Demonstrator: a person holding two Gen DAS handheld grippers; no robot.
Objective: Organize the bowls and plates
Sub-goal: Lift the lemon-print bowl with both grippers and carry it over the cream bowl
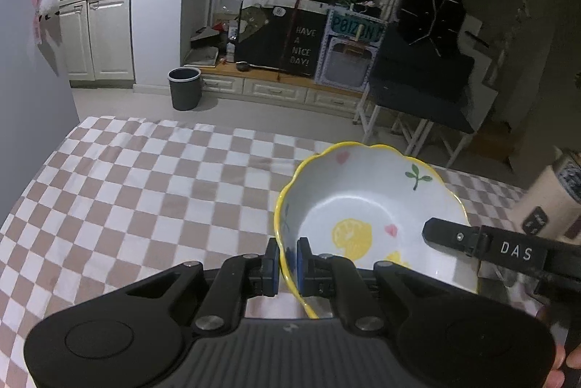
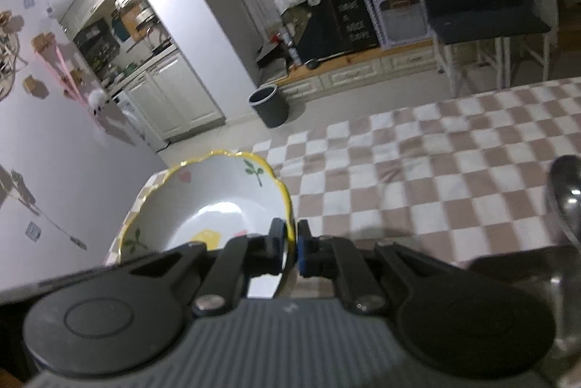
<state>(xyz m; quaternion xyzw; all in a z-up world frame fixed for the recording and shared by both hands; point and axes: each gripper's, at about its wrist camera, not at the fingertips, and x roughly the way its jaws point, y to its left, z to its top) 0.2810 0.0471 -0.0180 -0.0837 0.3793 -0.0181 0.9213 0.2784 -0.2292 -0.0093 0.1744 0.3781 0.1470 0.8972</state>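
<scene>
Above the checkered tabletop (image 1: 145,177): a yellow-rimmed bowl (image 1: 366,206) hangs clear of the cloth, carried between two handheld grippers.
Bowl: white inside, scalloped yellow edge, printed with lemons, pink hearts and green sprigs; it tilts with its mouth toward the cameras.
Left gripper (image 1: 288,261): fingers narrow, blue pads pinching the bowl's rim, one pad outside the wall and one inside.
Right gripper (image 2: 289,242): fingers narrow, clamped on the opposite stretch of rim in the same way; in the left wrist view its black finger reaches in over the bowl's edge from the right.
Bowl's place: over the tabletop's near part in the left wrist view; in the right wrist view it covers the tabletop's corner beside the wall.
Tabletop: pink-and-white check cloth, rumpled toward the middle.
Near right edge: a beige container (image 1: 555,199) with a dark label, partly cut off by the frame.
Beyond the far edge: a dark bin (image 1: 184,88) stands on the floor before low white drawers.
Right wrist view: blurred.
</scene>
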